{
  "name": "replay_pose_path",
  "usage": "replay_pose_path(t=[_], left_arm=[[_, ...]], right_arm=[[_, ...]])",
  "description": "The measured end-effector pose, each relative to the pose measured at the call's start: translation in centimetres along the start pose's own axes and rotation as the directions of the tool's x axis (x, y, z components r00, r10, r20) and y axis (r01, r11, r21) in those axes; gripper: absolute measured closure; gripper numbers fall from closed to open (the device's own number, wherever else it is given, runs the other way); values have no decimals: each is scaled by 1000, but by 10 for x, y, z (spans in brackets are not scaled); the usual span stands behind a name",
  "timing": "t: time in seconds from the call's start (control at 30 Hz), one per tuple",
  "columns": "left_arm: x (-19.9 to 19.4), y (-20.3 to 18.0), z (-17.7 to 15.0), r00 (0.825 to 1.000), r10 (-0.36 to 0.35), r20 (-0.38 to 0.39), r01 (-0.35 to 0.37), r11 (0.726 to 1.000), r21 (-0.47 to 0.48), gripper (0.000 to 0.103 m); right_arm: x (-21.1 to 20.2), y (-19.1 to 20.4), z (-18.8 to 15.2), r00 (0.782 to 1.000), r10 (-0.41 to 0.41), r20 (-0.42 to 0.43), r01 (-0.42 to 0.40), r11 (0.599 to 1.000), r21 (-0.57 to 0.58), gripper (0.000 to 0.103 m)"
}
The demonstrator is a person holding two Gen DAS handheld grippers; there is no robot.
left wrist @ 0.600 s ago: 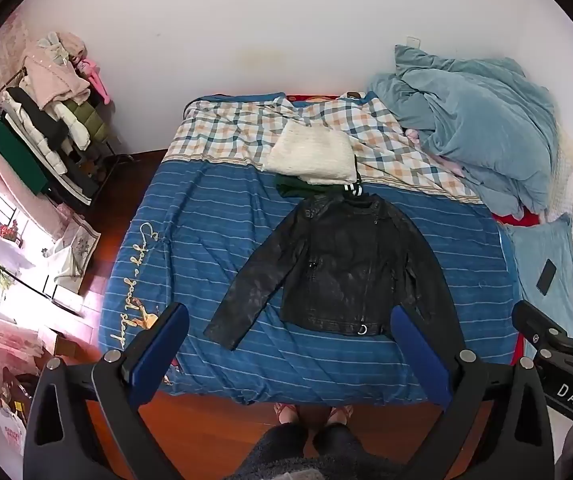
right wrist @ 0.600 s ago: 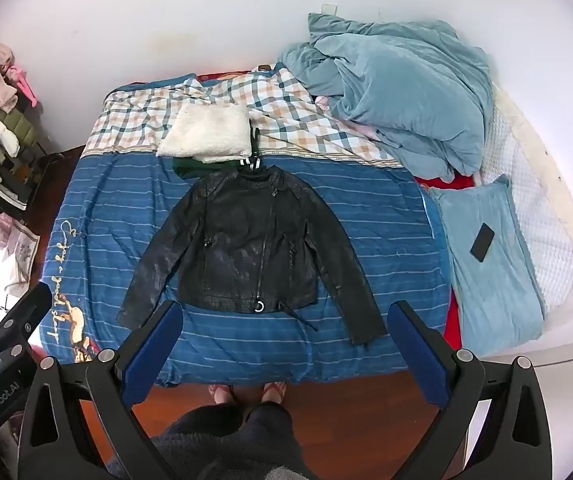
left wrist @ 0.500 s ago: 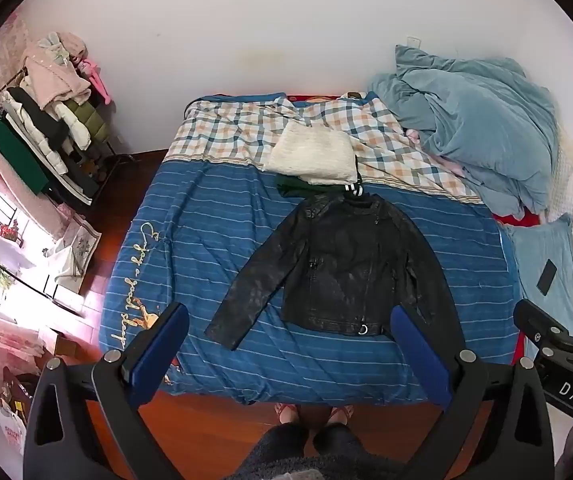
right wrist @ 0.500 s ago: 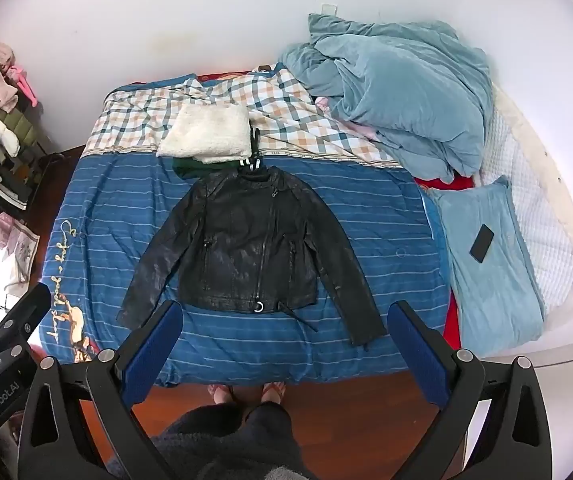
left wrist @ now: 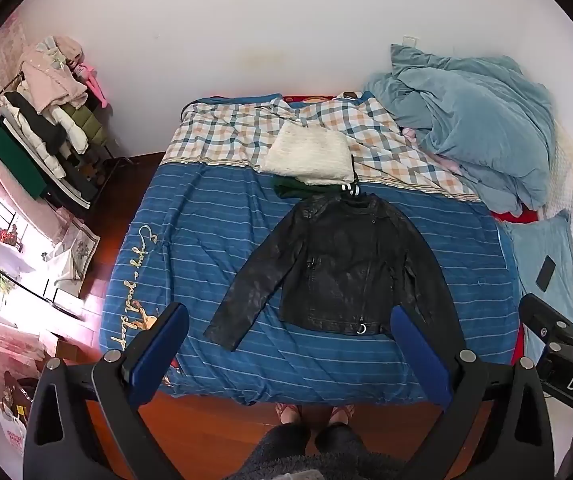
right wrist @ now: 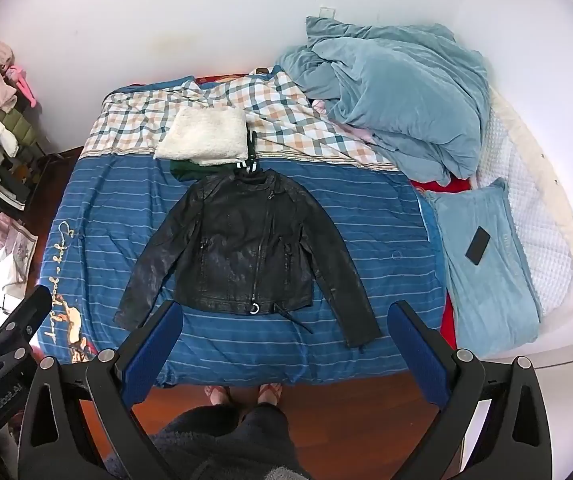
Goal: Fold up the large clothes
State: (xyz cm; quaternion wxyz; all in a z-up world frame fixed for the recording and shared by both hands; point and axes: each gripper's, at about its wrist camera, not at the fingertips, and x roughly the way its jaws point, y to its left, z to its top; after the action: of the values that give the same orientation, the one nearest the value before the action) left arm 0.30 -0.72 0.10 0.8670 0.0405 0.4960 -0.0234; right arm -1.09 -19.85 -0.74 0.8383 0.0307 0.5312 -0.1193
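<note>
Both tools hang high over the foot of the bed [right wrist: 386, 216], tilted steeply down, each spread wide with nothing between its blue pads. The left tool [left wrist: 288, 336] and right tool [right wrist: 284, 332] sit side by side. Ahead of and below them the black leather jacket [right wrist: 246, 248] lies flat on the blue striped cover, front up, sleeves angled outward, collar touching a folded white garment [right wrist: 204, 140] beyond it

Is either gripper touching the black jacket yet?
Apart. Both wrist views show left gripper and right gripper open, above the flat black jacket.
</note>
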Motion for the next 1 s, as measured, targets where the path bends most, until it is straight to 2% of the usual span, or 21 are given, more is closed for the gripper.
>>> replay_pose_path(t=[0.4, 1.0], left_arm=[[-2, -7, -3, 1000, -7, -14, 8, 1000, 11, 0], [-5, -8, -1, 1000, -5, -10, 5, 1000, 12, 0]], right_arm=[[-10, -15, 6, 1000, 2, -2, -2, 1000, -2, 0], [-13, -15, 0, 1000, -2, 0, 2, 1000, -4, 0]])
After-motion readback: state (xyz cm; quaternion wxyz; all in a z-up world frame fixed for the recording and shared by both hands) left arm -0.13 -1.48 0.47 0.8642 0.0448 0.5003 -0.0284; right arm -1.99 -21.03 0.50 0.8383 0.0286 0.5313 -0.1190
